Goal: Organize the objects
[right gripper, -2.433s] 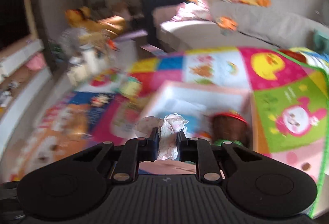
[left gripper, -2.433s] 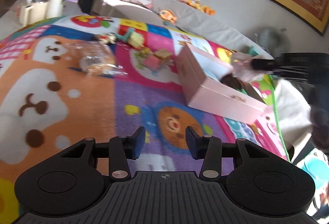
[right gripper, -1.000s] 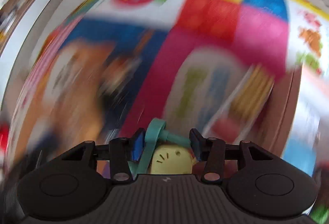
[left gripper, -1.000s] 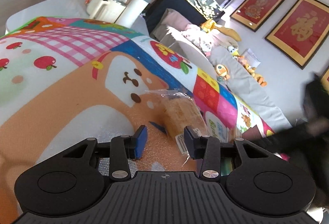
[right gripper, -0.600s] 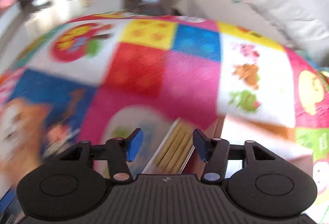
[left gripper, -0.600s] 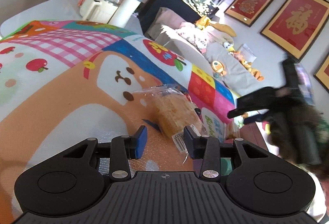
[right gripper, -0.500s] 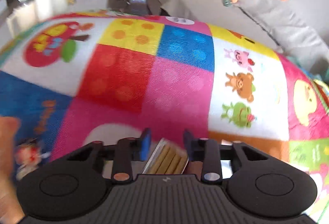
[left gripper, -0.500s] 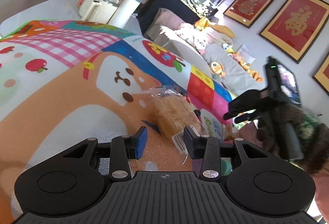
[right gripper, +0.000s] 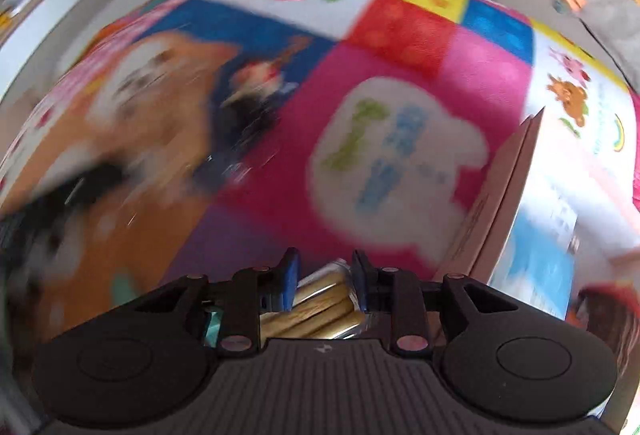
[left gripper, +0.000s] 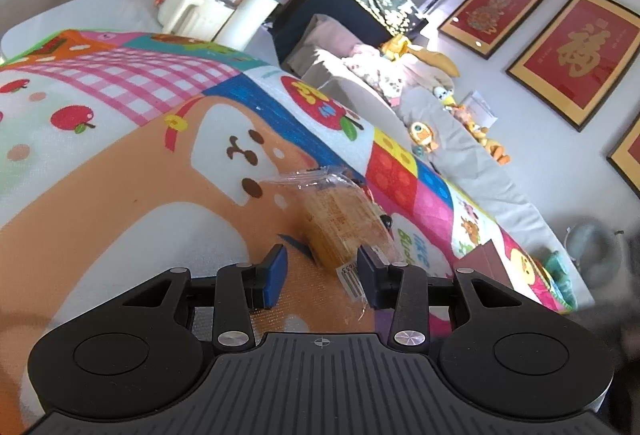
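My left tool [left gripper: 320, 267] is sitting low over the play mat [left gripper: 120, 195], jaws apart with nothing clamped. A wrapped bread snack [left gripper: 340, 219] lies on the orange part of the mat right ahead of it, and its near end with the barcode label reaches in between the blue pads [left gripper: 276, 271]. I can't see either pad actually pressing on the wrapper, so I'd call it loose.

The right wrist view is pretty smeary, but my right tool [right gripper: 324, 275] has just been closing, and there's a clear pack of biscuit sticks [right gripper: 320, 303] between the jaws now, pads tight against both sides. It's tipped steeply down over the pink patch of the mat [right gripper: 280, 195] with the white cloud shape. The pink box [right gripper: 504, 187] is just off to the right, open, with something red-rimmed [right gripper: 600, 299] near its lower corner that I can't make out.

Past the mat in the left wrist view there's a grey sofa [left gripper: 480, 163] with small toys along it, a white jug [left gripper: 180, 11], and red framed pictures [left gripper: 572, 55] on the wall.
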### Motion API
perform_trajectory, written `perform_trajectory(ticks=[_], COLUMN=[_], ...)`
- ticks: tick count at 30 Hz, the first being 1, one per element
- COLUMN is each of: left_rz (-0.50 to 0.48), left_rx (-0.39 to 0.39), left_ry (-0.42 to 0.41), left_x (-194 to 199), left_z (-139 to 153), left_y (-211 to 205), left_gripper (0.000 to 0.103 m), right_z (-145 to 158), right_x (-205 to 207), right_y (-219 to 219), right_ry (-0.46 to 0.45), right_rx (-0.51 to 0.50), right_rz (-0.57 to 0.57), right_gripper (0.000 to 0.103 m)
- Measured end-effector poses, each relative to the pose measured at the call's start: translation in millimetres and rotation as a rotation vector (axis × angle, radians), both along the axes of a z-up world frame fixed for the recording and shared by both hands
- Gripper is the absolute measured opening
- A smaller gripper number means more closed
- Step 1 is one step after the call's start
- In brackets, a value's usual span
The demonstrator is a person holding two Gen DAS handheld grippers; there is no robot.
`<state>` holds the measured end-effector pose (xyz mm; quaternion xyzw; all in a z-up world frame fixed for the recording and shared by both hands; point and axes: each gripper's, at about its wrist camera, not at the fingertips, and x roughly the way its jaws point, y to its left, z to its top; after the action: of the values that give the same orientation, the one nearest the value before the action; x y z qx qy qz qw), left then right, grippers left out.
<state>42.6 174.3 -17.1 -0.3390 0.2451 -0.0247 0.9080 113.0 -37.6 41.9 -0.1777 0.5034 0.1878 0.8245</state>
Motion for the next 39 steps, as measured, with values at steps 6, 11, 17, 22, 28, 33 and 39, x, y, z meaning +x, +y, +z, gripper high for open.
perform_trajectory(ticks=[6,11,17,22,28,33,39], left_rz=[-0.004,-0.002,-0.007,-0.084,-0.326,-0.405,-0.562], left_rx=[0.045,0.097,0.235,0.306,0.435,0.569,0.602], left_ry=[0.008,0.027,0.078,0.005,-0.042,-0.012,-0.056], left_x=[0.2,1.5,-0.2,-40.9,-96.6,-101.9,-93.1], left_z=[2.7,6.0,22.9,56.2,72.9,64.2,72.8], left_y=[-4.9,-9.9,-24.3,-36.2,-66.1,-95.3,-145.3], left_gripper=[0.042,0.042,0.039,0.039,0.039,0.039,0.039], right_z=[1.4,11.4,23.5,-7.7,-17.0,-13.1,-20.0], right_x=[-80.6,-116.1,-173.5,-201.1,-184.9,-175.2,-188.1], right_y=[-23.2,-68.1,-104.5,-97.3,-131.7,-186.5,-212.3], right_ry=[-0.126,-0.24,-0.201,-0.271,-0.446,-0.376,-0.437], right_rx=[0.02,0.105,0.338,0.19,0.069,0.362,0.485], right_rz=[0.071,-0.055,-0.002,0.056,-0.17,-0.329,-0.437], right_gripper=[0.039,0.066,0.094,0.094,0.094,0.096,0.102])
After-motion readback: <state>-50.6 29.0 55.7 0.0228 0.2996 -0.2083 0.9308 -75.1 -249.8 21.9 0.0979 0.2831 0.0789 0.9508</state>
